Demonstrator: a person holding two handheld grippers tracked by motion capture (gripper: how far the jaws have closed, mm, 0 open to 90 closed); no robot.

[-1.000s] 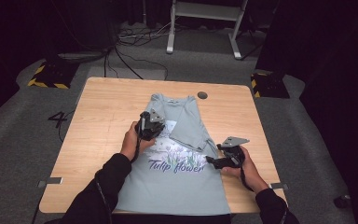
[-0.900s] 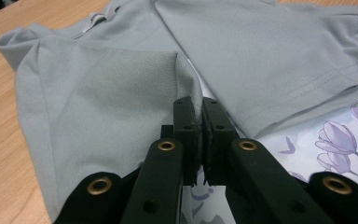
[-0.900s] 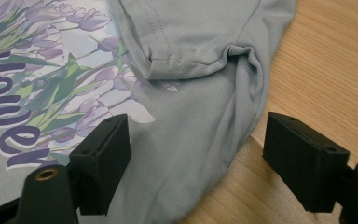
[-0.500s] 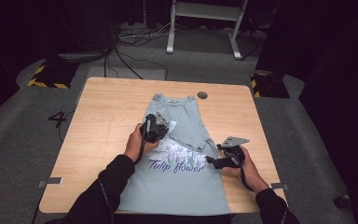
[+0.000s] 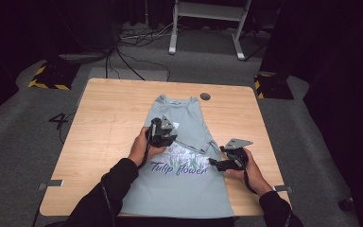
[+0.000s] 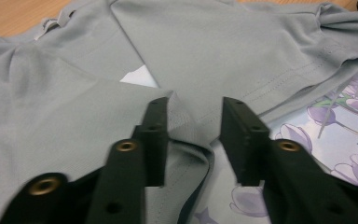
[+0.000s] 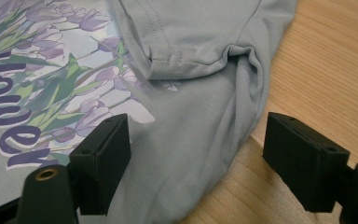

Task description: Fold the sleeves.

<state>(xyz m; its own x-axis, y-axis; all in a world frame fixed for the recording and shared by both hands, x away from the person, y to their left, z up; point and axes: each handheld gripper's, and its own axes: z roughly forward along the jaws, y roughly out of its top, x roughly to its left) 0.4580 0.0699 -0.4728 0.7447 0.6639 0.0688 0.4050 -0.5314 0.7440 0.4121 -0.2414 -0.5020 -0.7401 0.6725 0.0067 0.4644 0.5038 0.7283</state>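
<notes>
A pale grey T-shirt [image 5: 179, 187] lies face up on the wooden tabletop [image 5: 108, 118], collar toward the far edge, hem toward the person. Its chest carries a print of purple tulips [image 7: 51, 84] with green leaves and the words "Tulip flower". Both sleeves are folded inward over the front, the right one lying slantwise across the top of the print.

The left gripper [image 5: 163, 135] rests over the shirt's left chest. Its jaws stand a little apart, released, with the folded sleeve's edge [image 6: 186, 144] bunched just under and between them; nothing is pinched.

The right gripper [image 5: 222, 163] sits at the shirt's right edge, below the armpit. Its jaws are spread wide: one over the cloth beside the print, the other over bare wood, with the puckered side seam [image 7: 242, 60] ahead between them.
</notes>
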